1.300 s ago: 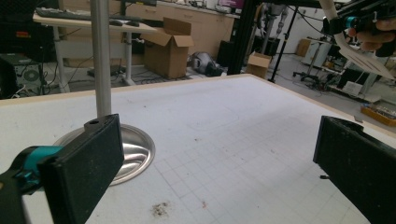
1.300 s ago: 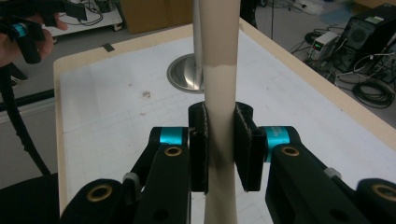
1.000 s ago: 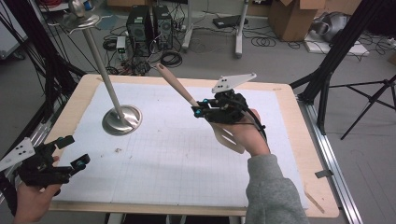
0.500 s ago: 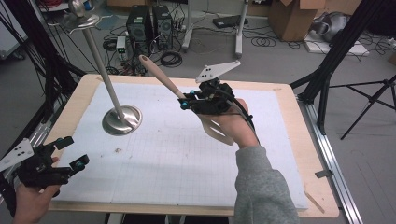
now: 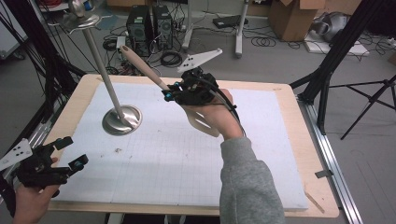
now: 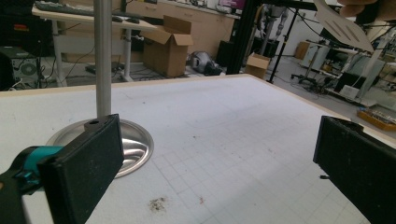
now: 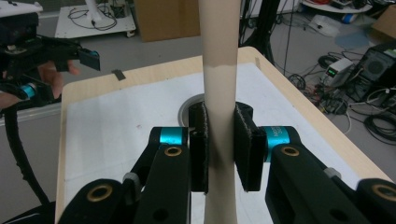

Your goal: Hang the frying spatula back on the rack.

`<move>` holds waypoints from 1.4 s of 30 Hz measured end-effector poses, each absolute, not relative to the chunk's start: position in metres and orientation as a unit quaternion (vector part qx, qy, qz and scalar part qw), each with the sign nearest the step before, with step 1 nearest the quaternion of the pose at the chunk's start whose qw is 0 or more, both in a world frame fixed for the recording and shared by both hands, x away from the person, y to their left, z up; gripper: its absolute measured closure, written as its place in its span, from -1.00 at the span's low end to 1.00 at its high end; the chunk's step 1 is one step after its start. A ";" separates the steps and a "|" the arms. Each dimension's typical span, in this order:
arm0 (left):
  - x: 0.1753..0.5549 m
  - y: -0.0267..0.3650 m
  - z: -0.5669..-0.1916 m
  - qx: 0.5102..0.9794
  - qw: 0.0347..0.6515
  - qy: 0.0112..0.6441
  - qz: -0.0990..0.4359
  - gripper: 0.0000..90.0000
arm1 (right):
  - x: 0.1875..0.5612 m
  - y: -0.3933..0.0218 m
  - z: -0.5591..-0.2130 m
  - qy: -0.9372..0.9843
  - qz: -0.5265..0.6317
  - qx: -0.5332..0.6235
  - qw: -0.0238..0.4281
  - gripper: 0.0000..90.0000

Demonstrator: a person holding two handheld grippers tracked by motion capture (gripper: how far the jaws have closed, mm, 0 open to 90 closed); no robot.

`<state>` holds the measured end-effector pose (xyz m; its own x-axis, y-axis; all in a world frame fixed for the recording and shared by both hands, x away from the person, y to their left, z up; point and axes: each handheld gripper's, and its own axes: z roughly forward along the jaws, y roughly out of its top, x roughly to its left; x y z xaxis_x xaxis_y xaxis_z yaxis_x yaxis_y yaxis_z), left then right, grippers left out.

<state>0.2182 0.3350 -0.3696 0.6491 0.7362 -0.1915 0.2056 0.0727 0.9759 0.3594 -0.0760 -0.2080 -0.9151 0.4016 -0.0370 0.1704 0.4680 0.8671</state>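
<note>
My right gripper (image 5: 172, 93) is shut on the beige handle of a spatula (image 5: 141, 66), held in the air above the far middle of the white mat. The handle points up and left, close to the tilted pole of a metal stand (image 5: 122, 120); the slotted blade (image 5: 201, 122) hangs under the hand. In the right gripper view both pads (image 7: 246, 144) press on the handle (image 7: 219, 56). My left gripper (image 5: 73, 152) rests open and empty at the mat's near left corner. In the left gripper view its jaws stand wide apart, facing the stand's round base (image 6: 136, 145), with the blade (image 6: 344, 25) at the top right.
The white gridded mat (image 5: 154, 172) lies on a wooden table (image 5: 322, 186). The stand's pole rises to a top piece (image 5: 80, 17) beyond the far left corner. Black frame legs, computers, cables and cardboard boxes stand on the floor behind the table.
My right hand has carried the spatula left and up, bringing the handle tip closer to the stand's pole. The left gripper has stayed in place.
</note>
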 end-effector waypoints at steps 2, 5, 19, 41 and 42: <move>0.219 0.335 -0.370 0.648 0.637 0.364 0.207 -0.95 | 0.361 -0.072 -0.206 0.847 0.490 0.167 0.120 0.74; 0.219 0.335 -0.371 0.646 0.639 0.365 0.204 -0.95 | 0.363 -0.066 -0.202 0.847 0.490 0.166 0.121 0.74; 0.215 0.341 -0.369 0.636 0.647 0.366 0.207 -0.95 | 0.371 -0.047 -0.187 0.846 0.489 0.170 0.130 0.74; 0.206 0.346 -0.371 0.633 0.645 0.373 0.209 -0.95 | 0.387 -0.024 -0.180 0.845 0.484 0.186 0.129 0.73; 0.206 0.346 -0.371 0.634 0.645 0.373 0.209 -0.95 | 0.387 -0.024 -0.181 0.845 0.484 0.186 0.128 0.73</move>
<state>0.2060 0.3456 -0.3707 0.6336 0.7428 -0.2164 0.2036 0.1098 0.9729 0.3867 -0.0240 -0.1806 -0.8977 0.4391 -0.0367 0.1905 0.4619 0.8663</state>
